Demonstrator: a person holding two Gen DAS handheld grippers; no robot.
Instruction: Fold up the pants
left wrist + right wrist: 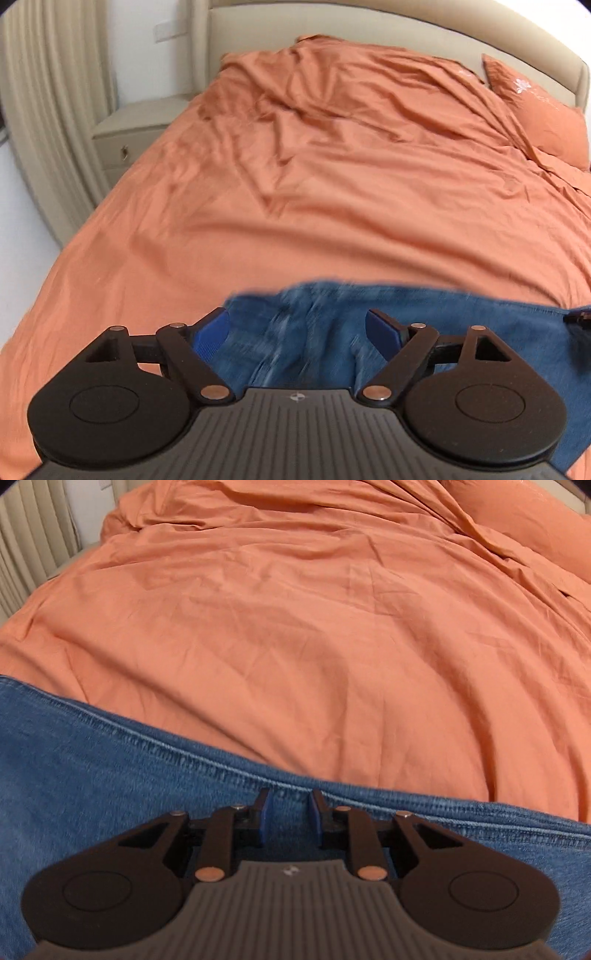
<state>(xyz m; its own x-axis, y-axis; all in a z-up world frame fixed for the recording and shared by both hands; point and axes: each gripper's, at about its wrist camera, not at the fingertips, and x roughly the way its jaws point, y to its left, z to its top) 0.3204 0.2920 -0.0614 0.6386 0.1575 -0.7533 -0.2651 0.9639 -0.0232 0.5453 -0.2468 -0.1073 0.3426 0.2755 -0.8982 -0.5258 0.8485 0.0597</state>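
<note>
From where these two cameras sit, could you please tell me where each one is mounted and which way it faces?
Left wrist: on the left gripper, facing up the bed toward the headboard; its open fingers over the jeans.
Right wrist: on the right gripper, low over the jeans, facing across the bed; its fingers narrowly apart.
Shared: jeans and orange bed.

Left wrist: higher, faces up the bed [332,184] toward the headboard [332,22].
Right wrist: low, close over the jeans [110,775].
Shared: jeans, bed.

Left gripper [297,332], jaws wide apart, over blue jeans [461,310]
</note>
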